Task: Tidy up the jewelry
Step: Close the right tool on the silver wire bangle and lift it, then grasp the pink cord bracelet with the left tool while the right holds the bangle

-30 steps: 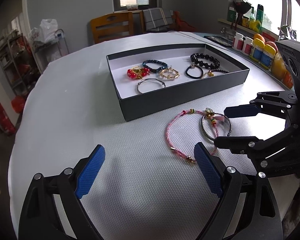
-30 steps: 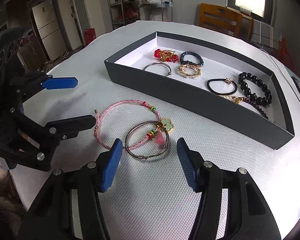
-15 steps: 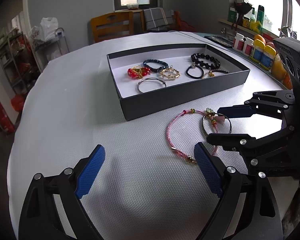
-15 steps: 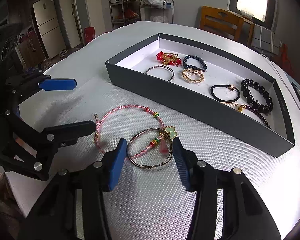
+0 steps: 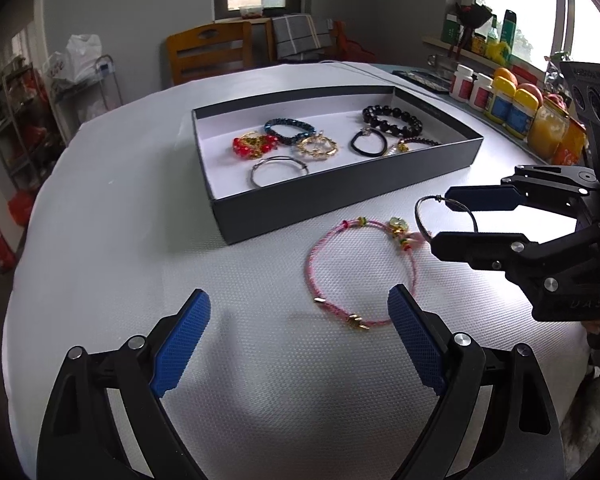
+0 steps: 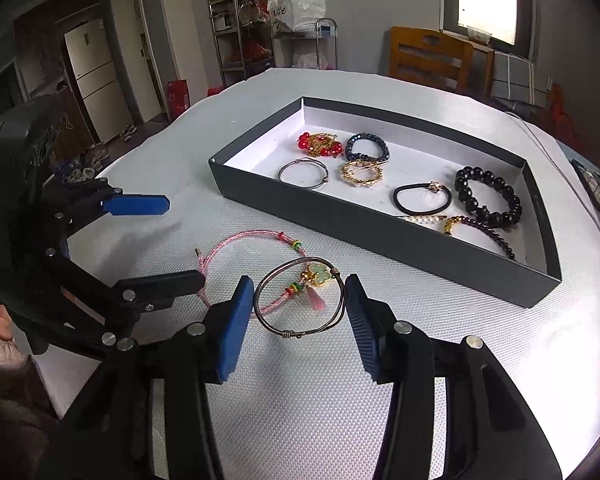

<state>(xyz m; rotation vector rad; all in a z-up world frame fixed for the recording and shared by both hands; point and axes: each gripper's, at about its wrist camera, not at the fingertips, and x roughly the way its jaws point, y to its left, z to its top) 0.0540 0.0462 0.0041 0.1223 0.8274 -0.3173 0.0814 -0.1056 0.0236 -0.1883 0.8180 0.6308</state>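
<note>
My right gripper is shut on a thin metal wire bangle, with both blue pads pressing its sides. In the left wrist view the bangle hangs just above the table between the right gripper's fingers. A pink cord bracelet with a green clover charm lies on the white table below it. The same pink cord bracelet lies ahead of my open left gripper, which holds nothing. Behind stands a dark tray.
The tray holds several bracelets, among them a red beaded one, a silver bangle and black beads. Bottles and jars line the right sill. A wooden chair stands behind the table.
My right gripper moved in around the wire bangle, closed on it and raised it slightly off the pink bracelet. The left gripper stayed where it was.
</note>
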